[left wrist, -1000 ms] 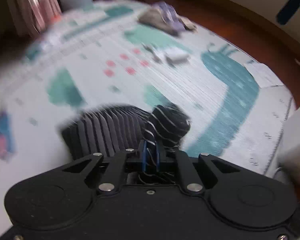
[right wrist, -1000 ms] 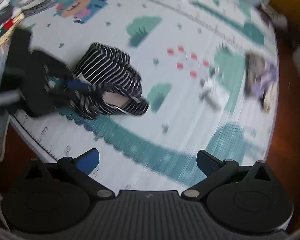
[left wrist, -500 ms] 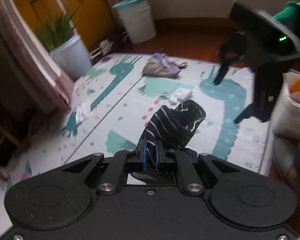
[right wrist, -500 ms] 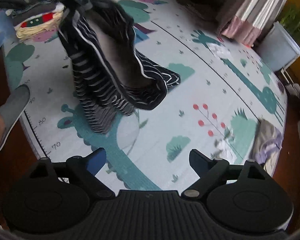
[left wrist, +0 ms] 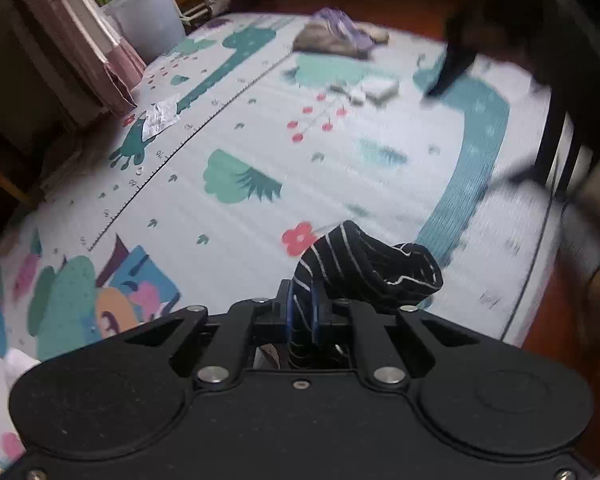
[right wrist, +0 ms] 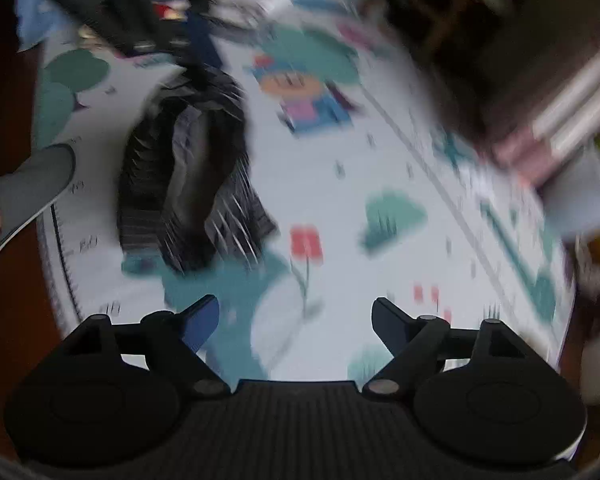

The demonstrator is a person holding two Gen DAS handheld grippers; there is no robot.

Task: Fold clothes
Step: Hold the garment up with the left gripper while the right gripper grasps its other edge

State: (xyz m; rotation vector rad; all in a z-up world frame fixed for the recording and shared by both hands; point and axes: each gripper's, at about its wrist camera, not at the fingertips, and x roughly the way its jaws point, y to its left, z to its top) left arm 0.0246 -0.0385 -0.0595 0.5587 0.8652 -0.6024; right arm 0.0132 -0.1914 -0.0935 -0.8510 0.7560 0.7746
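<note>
The black striped garment (left wrist: 364, 272) is pinched between the pressed-together fingers of the left gripper (left wrist: 302, 312) at lower centre of the left wrist view, bunching up and right. In the right wrist view it (right wrist: 188, 184) hangs lengthwise, top to bottom, at left above the play mat (right wrist: 340, 184), near the mat's left edge and a grey slipper (right wrist: 32, 184). Bare mat spreads to the right of it. A second ago it lay lower, against the mat. The right gripper (right wrist: 296, 320) is closing with nothing between its fingers.
</note>
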